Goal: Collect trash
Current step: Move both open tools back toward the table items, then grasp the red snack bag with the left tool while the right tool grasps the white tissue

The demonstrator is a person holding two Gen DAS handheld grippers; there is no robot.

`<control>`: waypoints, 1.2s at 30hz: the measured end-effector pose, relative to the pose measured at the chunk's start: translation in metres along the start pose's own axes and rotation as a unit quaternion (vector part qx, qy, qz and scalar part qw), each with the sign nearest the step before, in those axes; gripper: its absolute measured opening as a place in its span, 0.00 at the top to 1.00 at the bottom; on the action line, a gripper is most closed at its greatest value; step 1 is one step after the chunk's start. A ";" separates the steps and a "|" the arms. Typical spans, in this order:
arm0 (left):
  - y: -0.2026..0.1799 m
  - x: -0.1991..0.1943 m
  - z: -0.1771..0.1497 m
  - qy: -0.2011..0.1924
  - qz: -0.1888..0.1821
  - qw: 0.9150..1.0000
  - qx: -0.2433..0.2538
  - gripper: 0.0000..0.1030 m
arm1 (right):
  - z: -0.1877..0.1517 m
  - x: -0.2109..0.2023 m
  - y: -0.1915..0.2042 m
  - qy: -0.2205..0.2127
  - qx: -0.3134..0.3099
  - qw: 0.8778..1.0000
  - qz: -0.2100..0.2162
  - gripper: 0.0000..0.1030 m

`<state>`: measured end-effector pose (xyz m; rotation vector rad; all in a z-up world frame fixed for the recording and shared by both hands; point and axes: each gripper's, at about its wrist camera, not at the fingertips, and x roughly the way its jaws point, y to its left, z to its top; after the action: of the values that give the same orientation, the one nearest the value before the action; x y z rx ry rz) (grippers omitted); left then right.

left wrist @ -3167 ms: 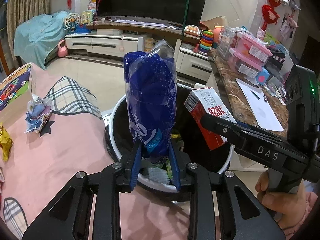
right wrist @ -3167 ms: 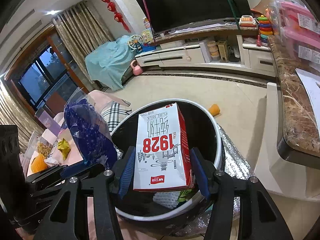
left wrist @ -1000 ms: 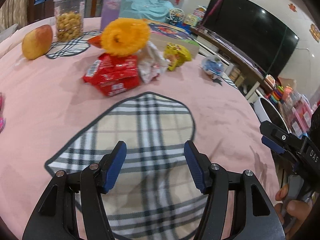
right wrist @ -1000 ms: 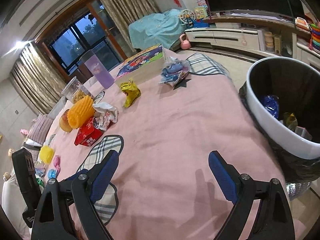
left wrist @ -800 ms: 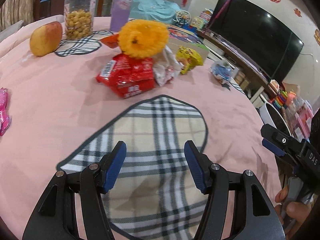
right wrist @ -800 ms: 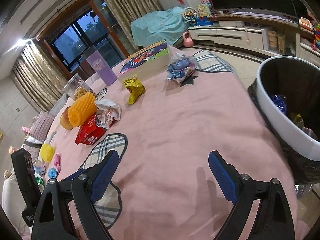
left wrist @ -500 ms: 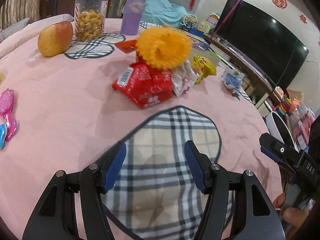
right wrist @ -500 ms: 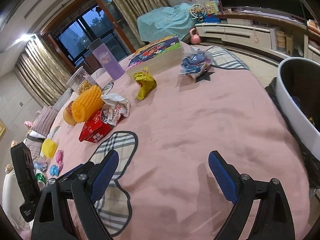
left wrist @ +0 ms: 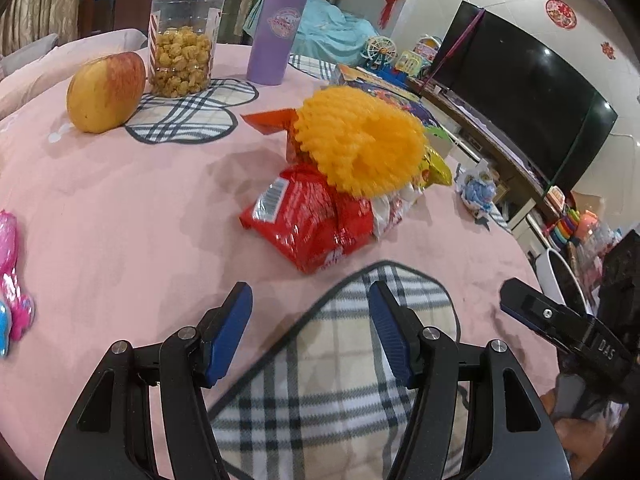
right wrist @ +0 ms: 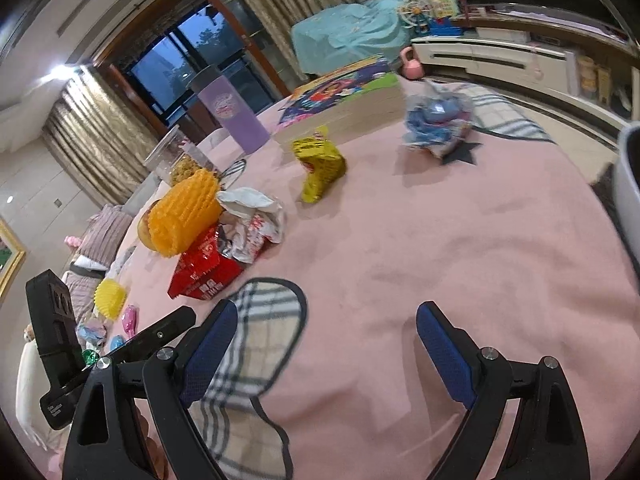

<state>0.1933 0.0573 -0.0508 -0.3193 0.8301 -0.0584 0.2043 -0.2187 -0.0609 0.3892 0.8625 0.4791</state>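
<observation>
Both jaws stood apart and empty: left gripper (left wrist: 310, 330), right gripper (right wrist: 322, 346). Since three seconds back, the blue bag and milk carton had left them, so I judged two pieces binned. Mid-frame on the pink tablecloth (left wrist: 120, 208) I counted one red foil snack packet (left wrist: 308, 220), one orange foam fruit net (left wrist: 360, 148), one crumpled white wrapper (right wrist: 252, 224), one yellow wrapper (right wrist: 320, 164), one blue wrapper (right wrist: 438, 126).

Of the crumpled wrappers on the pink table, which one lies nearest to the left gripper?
The red wrapper, just ahead of the open left gripper. The white wrapper, yellow wrapper and blue wrapper lie farther back.
</observation>
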 end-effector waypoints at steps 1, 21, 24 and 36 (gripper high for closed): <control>0.001 0.001 0.001 0.000 -0.004 1.000 0.000 0.40 | 0.003 0.004 0.003 0.000 -0.005 1.000 0.003 0.11; -0.001 0.030 0.019 0.022 -0.049 0.998 0.031 0.87 | 0.046 0.091 0.035 0.043 -0.052 0.996 0.058 0.50; -0.006 0.026 0.017 0.015 -0.051 0.998 0.044 0.95 | 0.045 0.093 0.036 0.047 -0.053 0.995 0.064 0.69; -0.027 0.000 -0.009 0.007 -0.070 0.996 0.052 0.97 | 0.022 0.042 0.018 0.016 -0.025 0.998 0.050 0.76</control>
<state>0.1891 0.0296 -0.0484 -0.2789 0.8135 -0.2350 0.2412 -0.1836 -0.0650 0.3818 0.8627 0.5990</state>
